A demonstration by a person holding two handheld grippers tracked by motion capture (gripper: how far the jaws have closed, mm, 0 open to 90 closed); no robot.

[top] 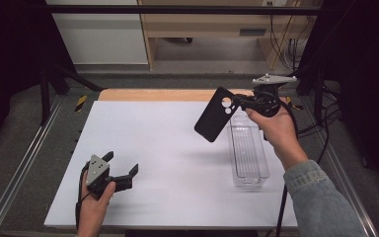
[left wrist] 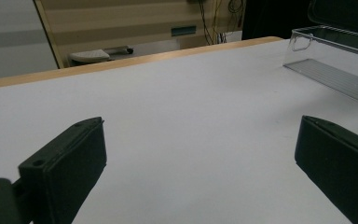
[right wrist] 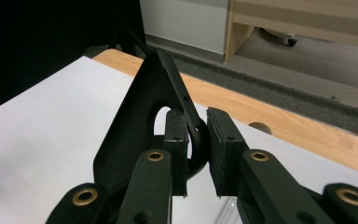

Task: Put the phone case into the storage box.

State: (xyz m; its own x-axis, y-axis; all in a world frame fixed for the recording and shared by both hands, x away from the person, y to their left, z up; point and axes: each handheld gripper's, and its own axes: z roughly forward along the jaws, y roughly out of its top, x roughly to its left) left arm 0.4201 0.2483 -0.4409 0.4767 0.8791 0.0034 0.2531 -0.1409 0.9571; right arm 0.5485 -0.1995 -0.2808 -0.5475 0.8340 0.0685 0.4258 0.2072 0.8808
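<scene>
Raised right gripper [top: 238,102] clamping phone case [top: 216,114]

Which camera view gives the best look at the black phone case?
The high view: the whole phone case shows, held above the table by the right tongs. The right gripper view shows its edge pinched close up; the left gripper view has just a dark corner.

One black phone case [top: 215,114], one clear plastic box [top: 247,153] (long, narrow), two hand-held grippers [top: 120,174] [top: 238,102].
</scene>
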